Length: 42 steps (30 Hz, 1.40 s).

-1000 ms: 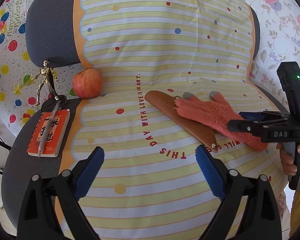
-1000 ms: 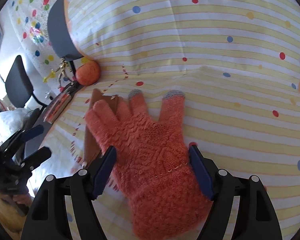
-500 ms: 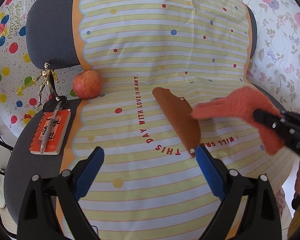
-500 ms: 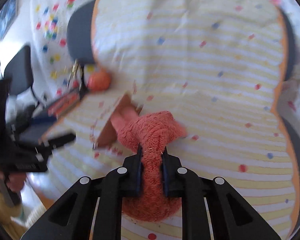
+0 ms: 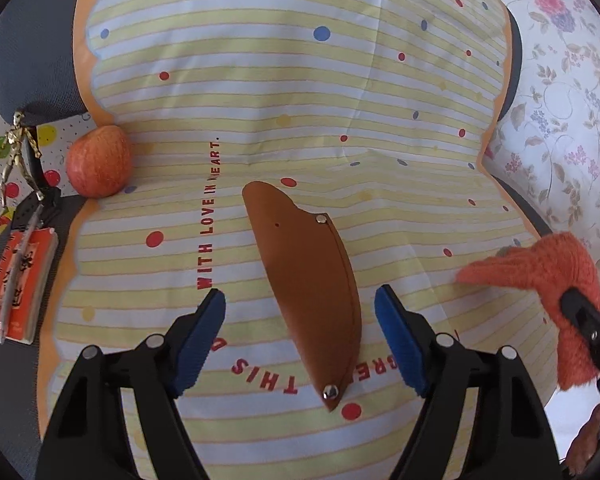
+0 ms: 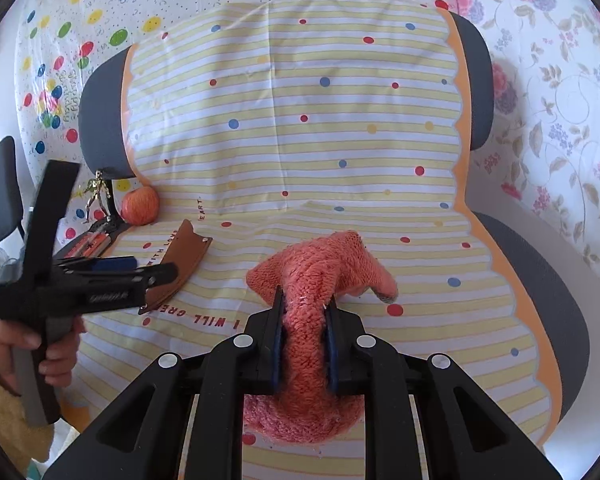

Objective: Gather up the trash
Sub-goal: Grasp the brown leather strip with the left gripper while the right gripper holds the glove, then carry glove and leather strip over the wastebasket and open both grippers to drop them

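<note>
Pads of the right hand-held gripper [image 6: 303,330] pinch the orange knitted glove [image 6: 320,276] at frame centre, while the left hand-held gripper [image 5: 300,320] gapes wide, empty, above the brown leather sheath [image 5: 306,284].

The left camera looks down, close over the brown pouch [image 5: 306,280]. The right camera sits farther back, facing the chair [image 6: 540,280]. Both see the pouch and the apple [image 5: 98,162].

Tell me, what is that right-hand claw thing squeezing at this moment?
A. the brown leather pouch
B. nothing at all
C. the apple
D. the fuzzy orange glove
D: the right gripper has its jaws pinched shut on the fuzzy orange glove, lifted off the striped cloth, while the brown leather pouch and the apple lie untouched.
</note>
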Each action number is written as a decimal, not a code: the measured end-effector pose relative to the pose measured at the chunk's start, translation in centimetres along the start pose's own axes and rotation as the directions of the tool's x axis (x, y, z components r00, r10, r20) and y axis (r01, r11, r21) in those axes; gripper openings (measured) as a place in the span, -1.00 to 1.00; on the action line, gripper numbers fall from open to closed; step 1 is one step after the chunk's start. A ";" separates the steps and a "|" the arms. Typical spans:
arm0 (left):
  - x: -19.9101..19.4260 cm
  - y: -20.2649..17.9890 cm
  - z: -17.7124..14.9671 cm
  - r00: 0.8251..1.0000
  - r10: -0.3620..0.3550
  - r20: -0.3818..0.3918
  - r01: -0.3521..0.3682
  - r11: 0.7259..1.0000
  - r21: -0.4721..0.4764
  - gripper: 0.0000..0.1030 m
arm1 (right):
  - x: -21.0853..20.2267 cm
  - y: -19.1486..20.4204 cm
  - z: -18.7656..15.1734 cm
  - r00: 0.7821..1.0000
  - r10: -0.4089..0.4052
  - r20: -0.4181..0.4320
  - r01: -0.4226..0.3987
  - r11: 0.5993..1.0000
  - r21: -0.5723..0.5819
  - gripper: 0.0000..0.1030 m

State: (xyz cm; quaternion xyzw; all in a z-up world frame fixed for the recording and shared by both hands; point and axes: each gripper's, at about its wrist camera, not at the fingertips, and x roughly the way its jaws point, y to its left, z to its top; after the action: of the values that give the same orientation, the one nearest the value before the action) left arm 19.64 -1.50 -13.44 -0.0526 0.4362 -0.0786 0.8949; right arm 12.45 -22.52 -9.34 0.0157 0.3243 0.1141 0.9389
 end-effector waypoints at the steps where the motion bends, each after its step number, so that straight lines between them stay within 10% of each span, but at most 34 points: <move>1: 0.5 0.2 0.2 1.000 -0.001 -0.007 0.001 1.000 -0.013 0.46 | 0.0 -0.1 -0.1 1.000 0.005 0.001 -0.005 1.000 0.008 -0.65; 5: 2.3 0.1 0.8 0.999 0.028 -0.029 -0.028 0.999 -0.016 0.30 | 0.0 -0.4 -0.3 1.000 0.018 0.003 -0.018 0.999 0.029 -0.65; 13: 1.0 -0.4 1.4 0.998 -0.045 0.036 0.046 0.998 -0.033 -0.81 | -0.3 -0.8 -0.5 0.999 0.031 0.010 -0.031 0.998 0.048 -0.65; 26: -8.8 -7.1 -5.4 0.986 -0.121 0.117 0.095 0.974 0.205 -0.85 | -5.4 -0.9 -0.7 1.000 0.006 0.031 -0.008 0.997 0.081 -0.64; 42: -14.7 -19.4 -10.3 0.922 -0.382 0.066 0.306 0.822 0.481 -0.84 | -19.2 -6.3 -8.6 0.957 -0.287 -0.043 0.289 0.929 0.233 -0.62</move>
State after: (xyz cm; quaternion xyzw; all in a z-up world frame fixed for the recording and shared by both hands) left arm 0.77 -18.09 -5.21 0.0775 0.3154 -0.3359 0.8841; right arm -6.19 -33.36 -5.16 0.0793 0.3383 -0.0639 0.9355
